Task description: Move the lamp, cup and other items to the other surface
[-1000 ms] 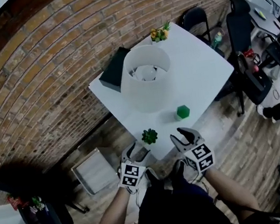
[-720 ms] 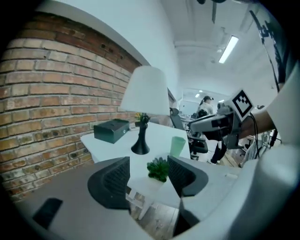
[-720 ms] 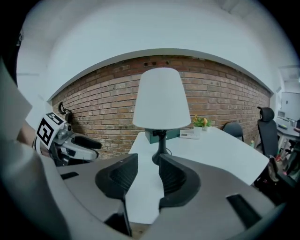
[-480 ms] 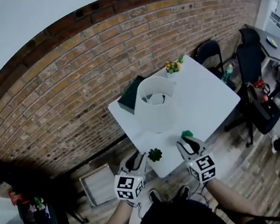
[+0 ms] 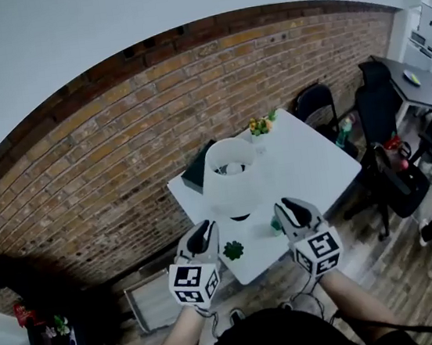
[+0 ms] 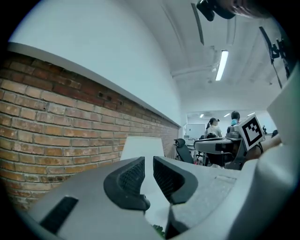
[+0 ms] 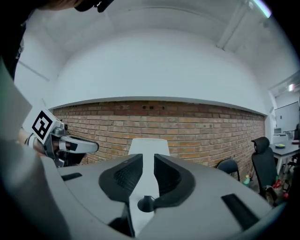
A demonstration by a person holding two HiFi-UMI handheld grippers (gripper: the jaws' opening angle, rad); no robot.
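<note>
The white-shaded lamp (image 5: 232,175) stands mid-table on the white table (image 5: 317,164). Near the front edge sit a small green plant (image 5: 233,250) and a green cup (image 5: 275,228), the cup partly hidden behind my right gripper (image 5: 288,207). My left gripper (image 5: 205,231) hangs just left of the plant. In the left gripper view the left gripper (image 6: 149,161) has just closed to shut, with nothing in it, and points at the lamp (image 6: 136,146). In the right gripper view the right gripper (image 7: 148,161) has been closing and keeps a narrow gap, with nothing in it, the lamp (image 7: 148,146) beyond.
A yellow-flowered plant (image 5: 258,125) and a dark flat box (image 5: 195,174) sit at the table's back by the brick wall (image 5: 81,170). Black chairs (image 5: 316,104) and a desk stand to the right. A white box (image 5: 150,301) lies on the floor at the left.
Both grippers have risen from below the table's front edge to about tabletop height. The left jaws went from wide open to shut, and the right jaws narrowed. The head view tilted up.
</note>
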